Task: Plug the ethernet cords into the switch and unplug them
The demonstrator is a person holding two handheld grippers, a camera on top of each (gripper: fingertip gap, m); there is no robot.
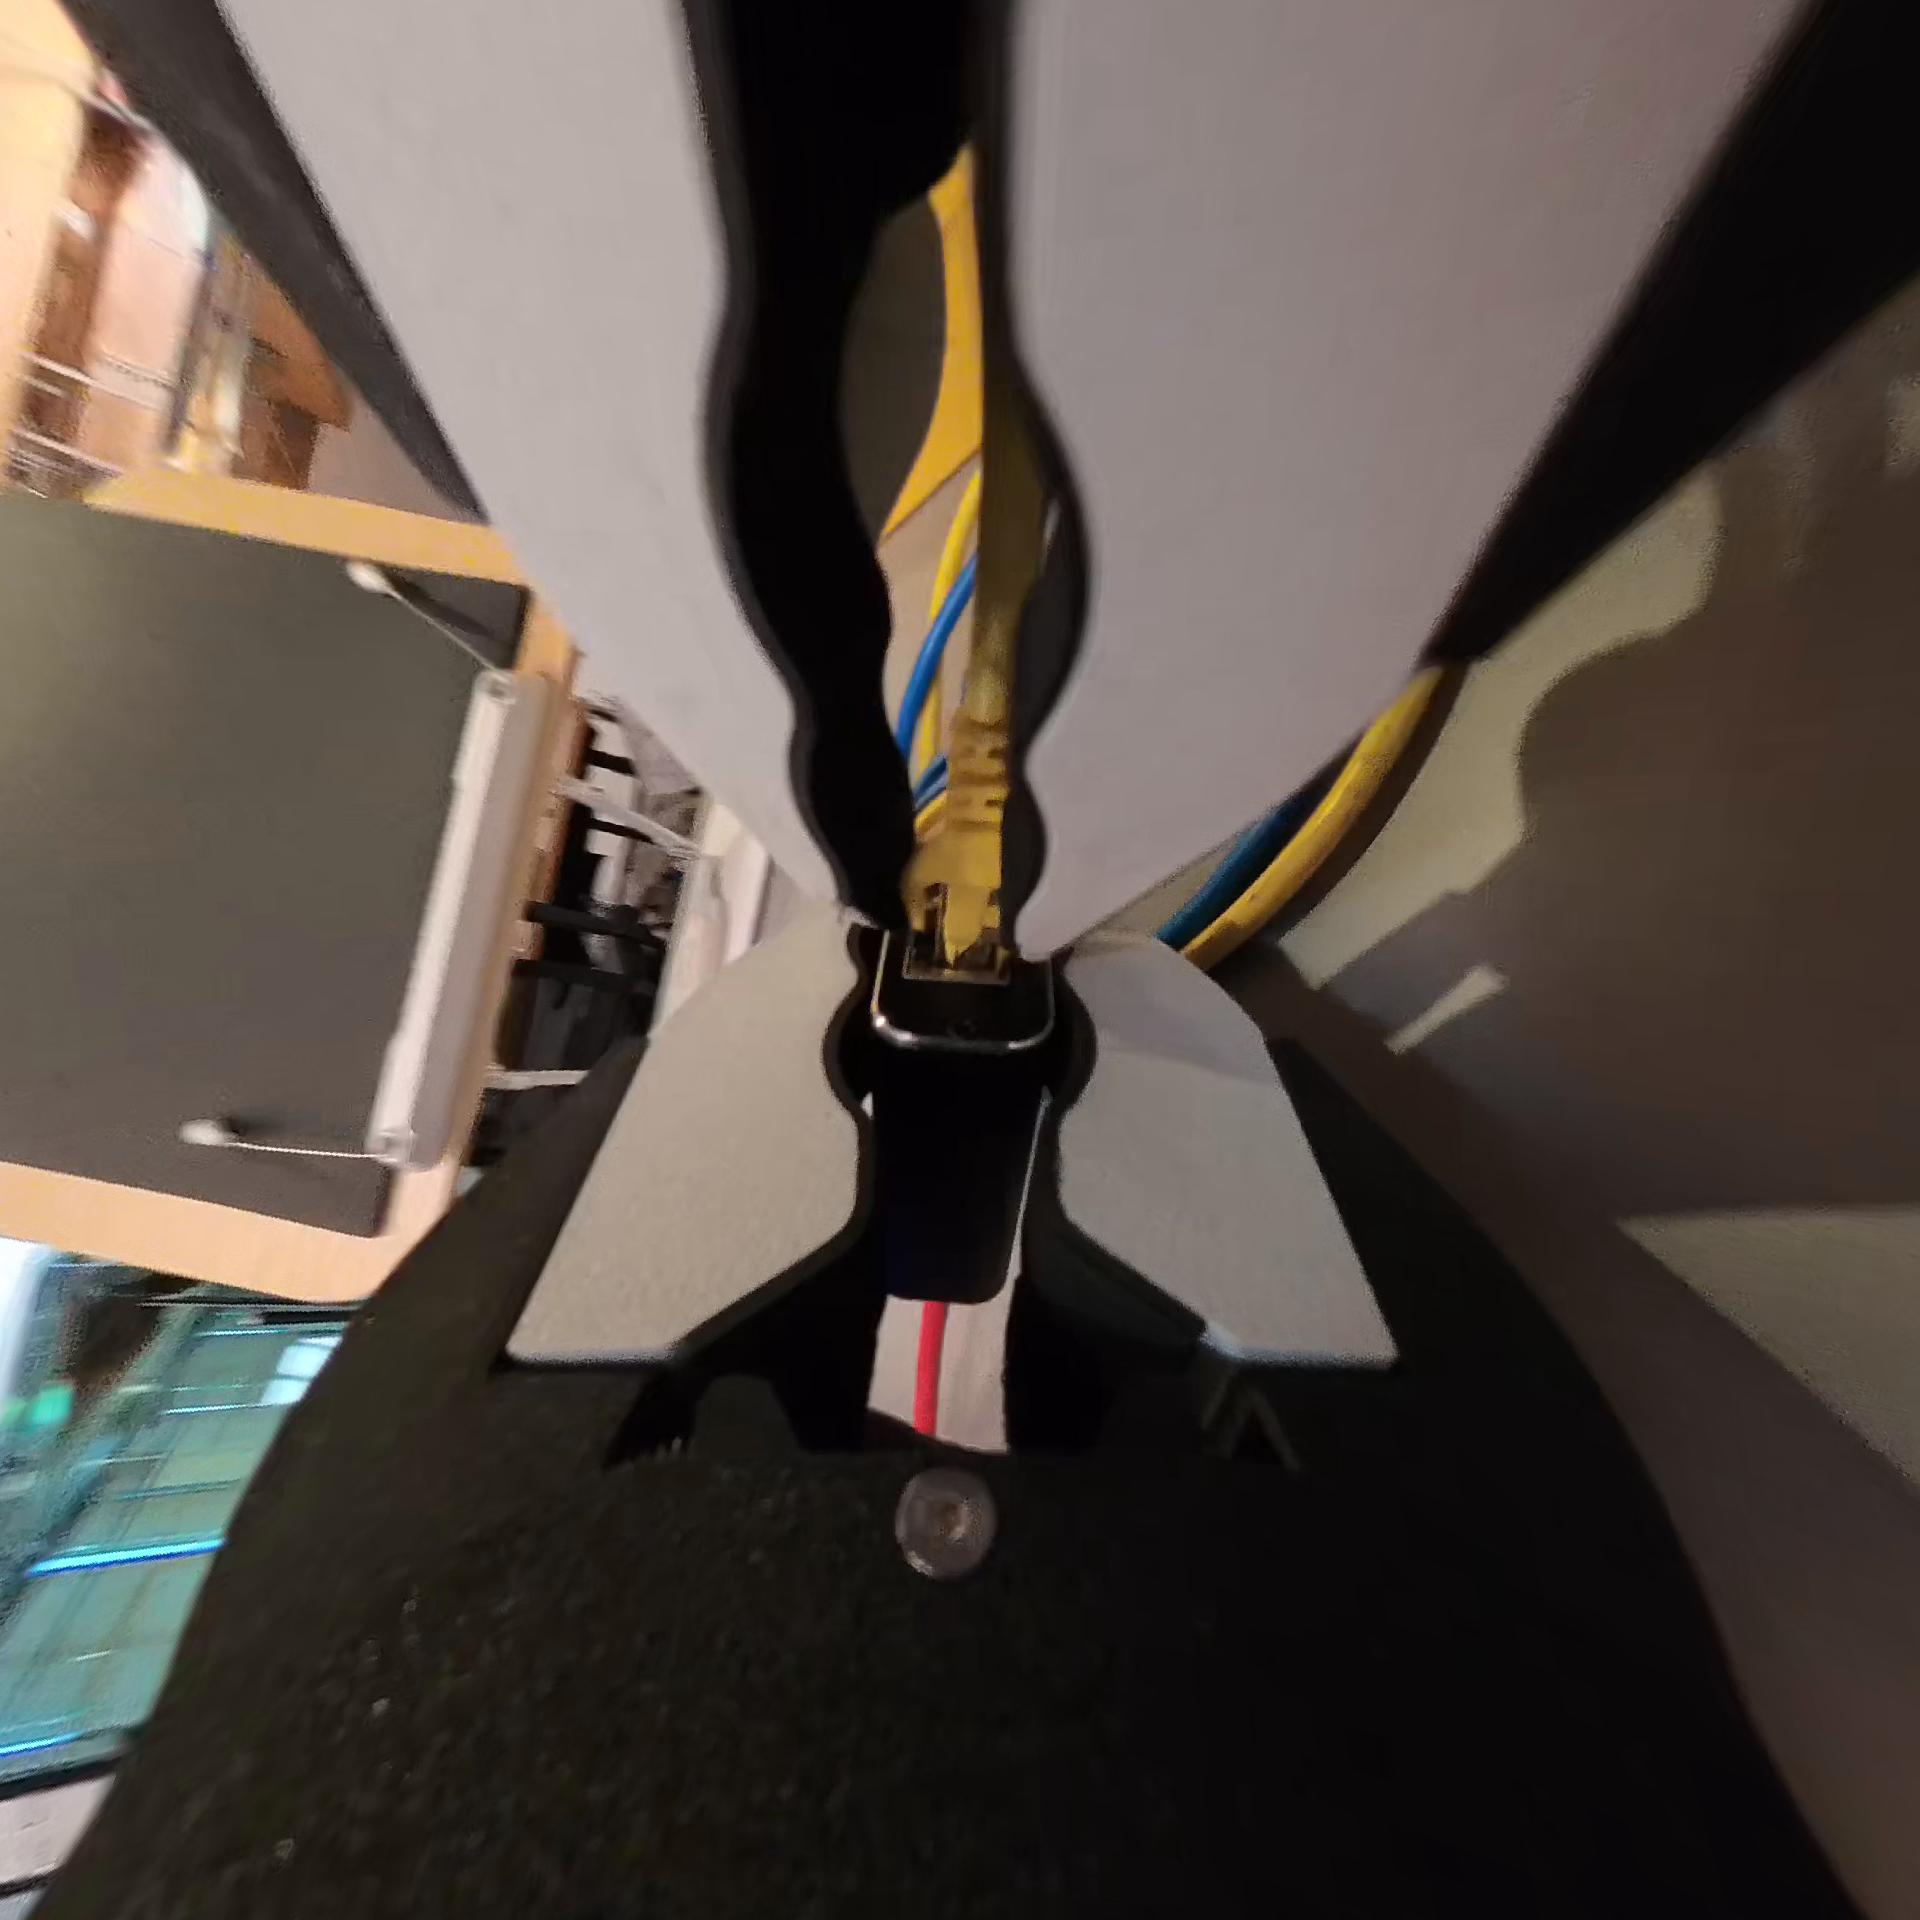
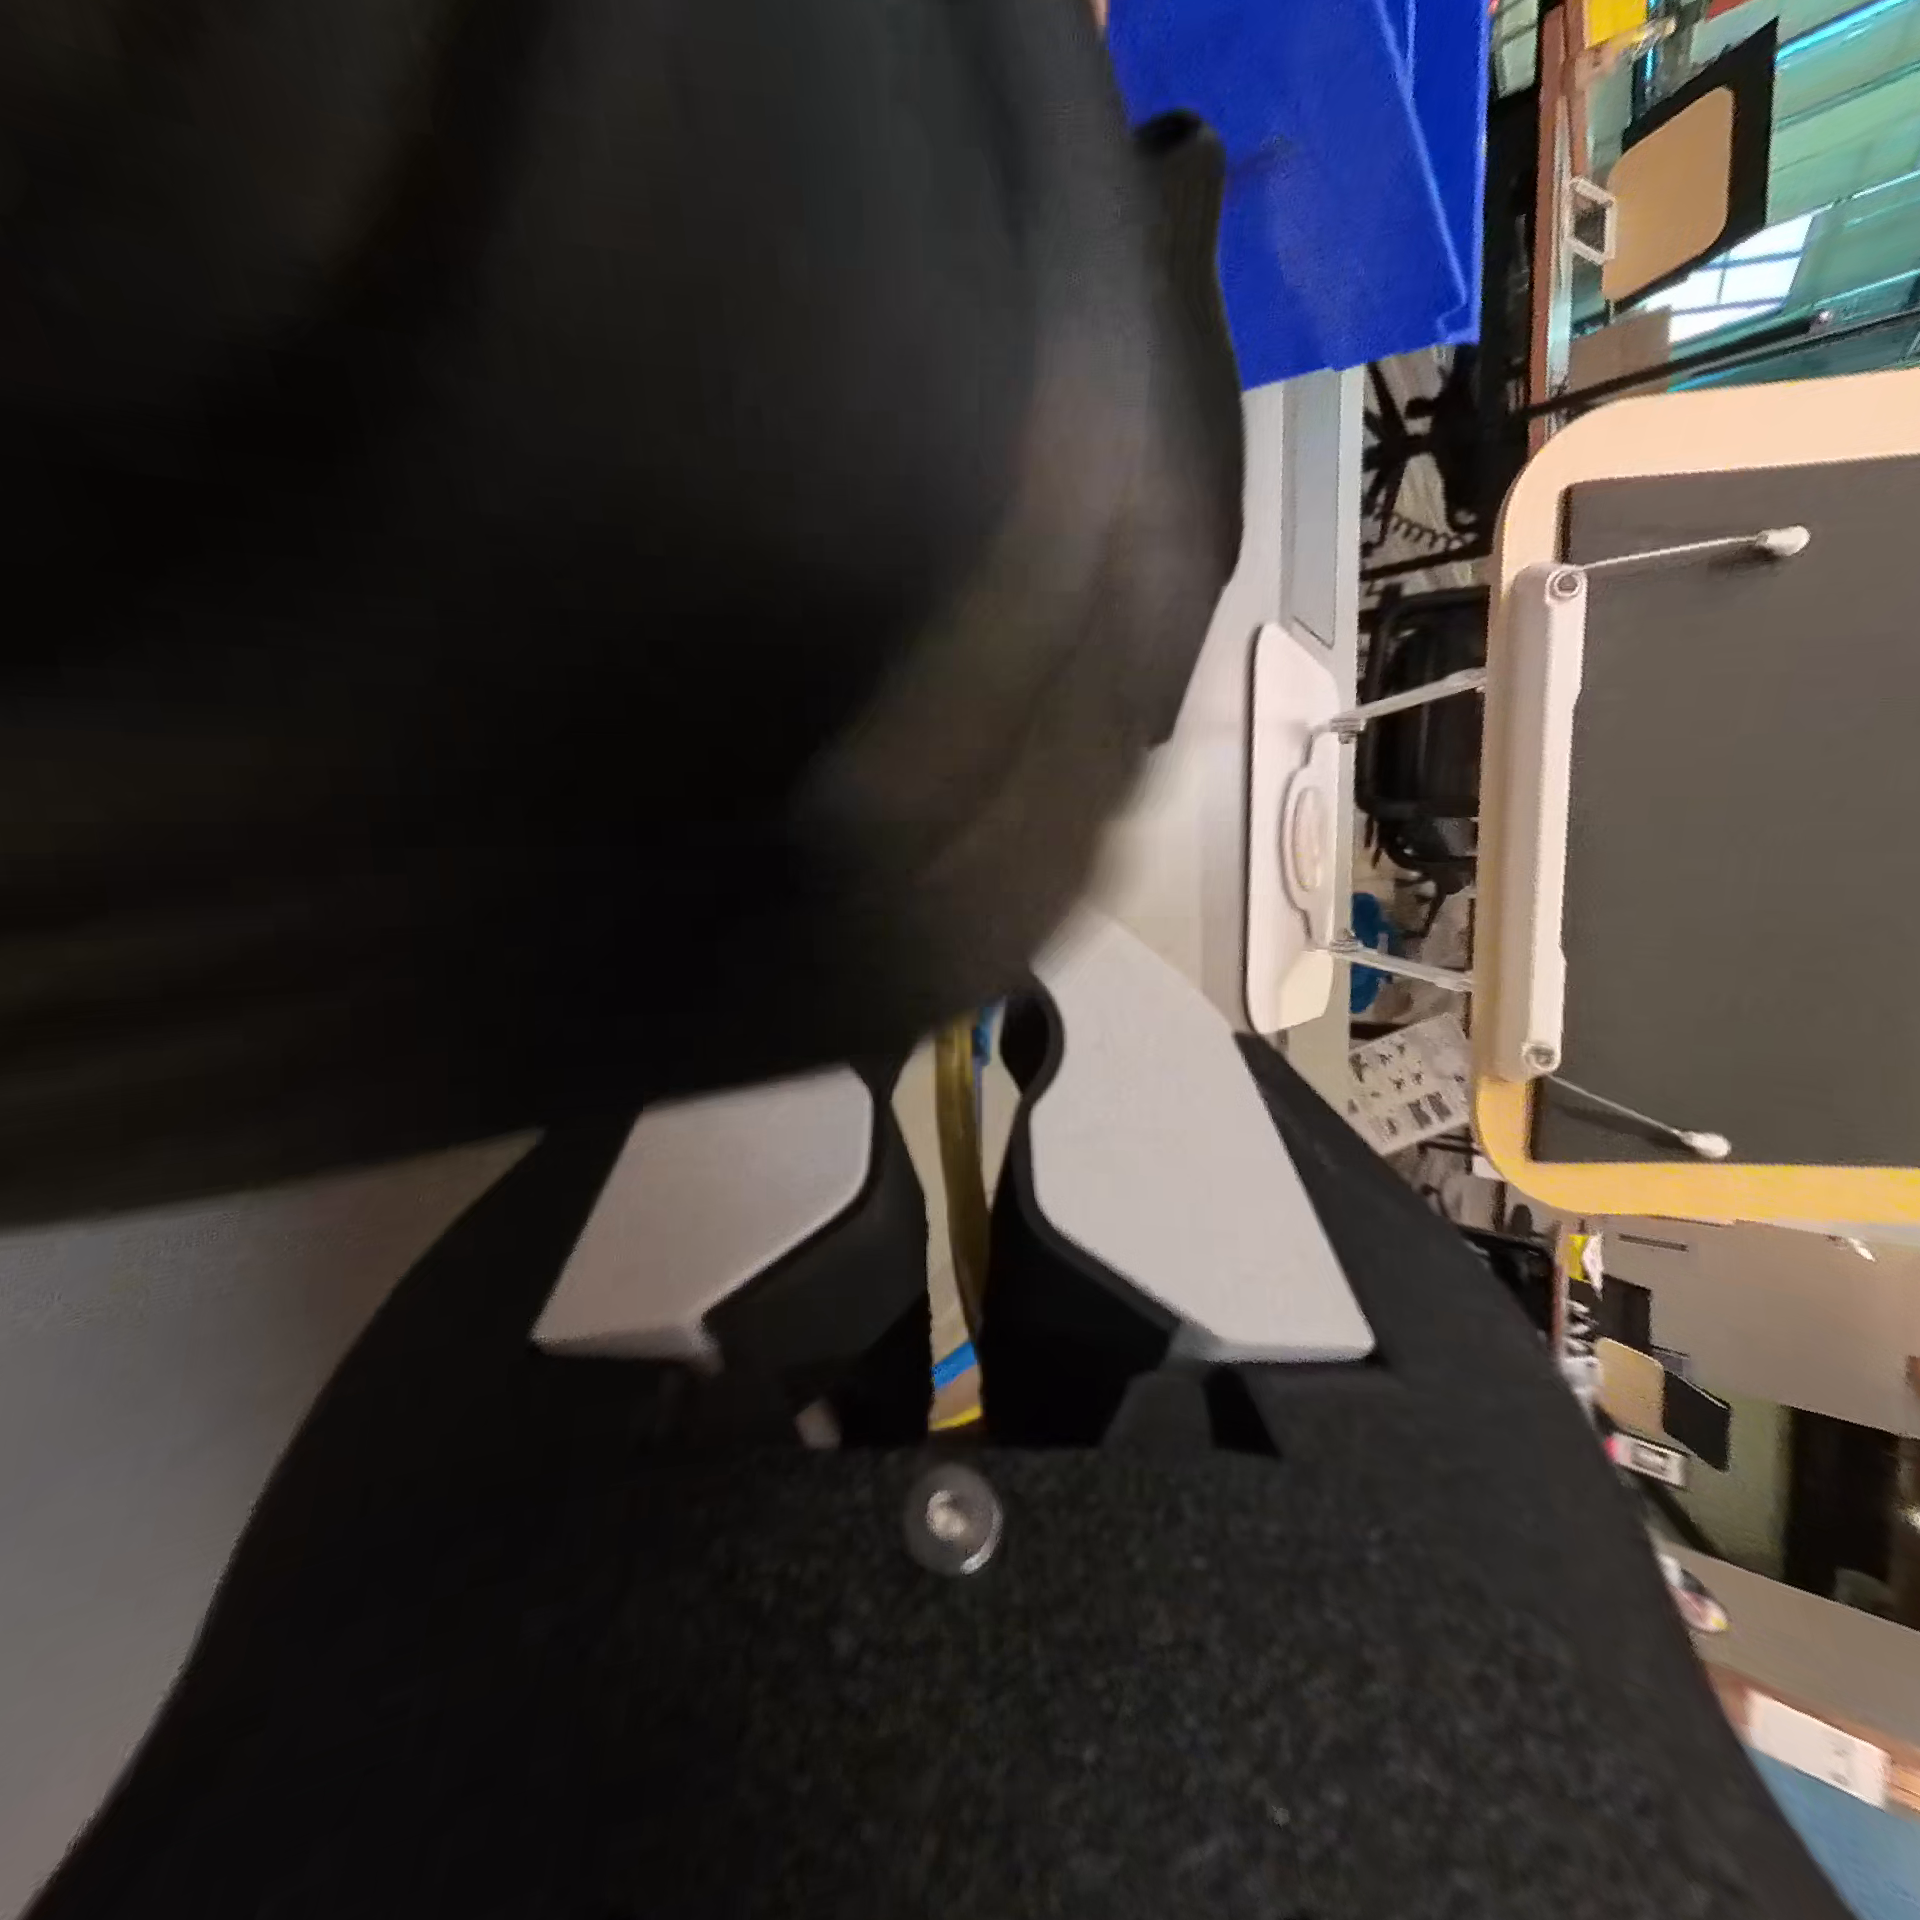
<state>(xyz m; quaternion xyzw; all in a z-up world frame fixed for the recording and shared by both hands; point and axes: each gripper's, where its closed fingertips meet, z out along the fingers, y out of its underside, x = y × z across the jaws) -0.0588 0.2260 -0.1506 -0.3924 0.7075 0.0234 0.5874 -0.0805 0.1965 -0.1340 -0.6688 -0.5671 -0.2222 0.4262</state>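
In the left wrist view my left gripper is shut on a small black switch with a metal-rimmed port facing away. A red cord leaves its near end. My right gripper comes from the top and is shut on a yellow ethernet plug. The plug's tip sits in the port's mouth; how deep, I cannot tell. In the right wrist view my right gripper pinches the yellow cord. The left gripper's black body hides the switch there.
Loose blue cords and yellow cords lie on the grey table behind the grippers. A wood-framed black board stands to one side, with a white device and a blue bin near it. Only a small space, under 4 cm, lies between the two pairs of fingers.
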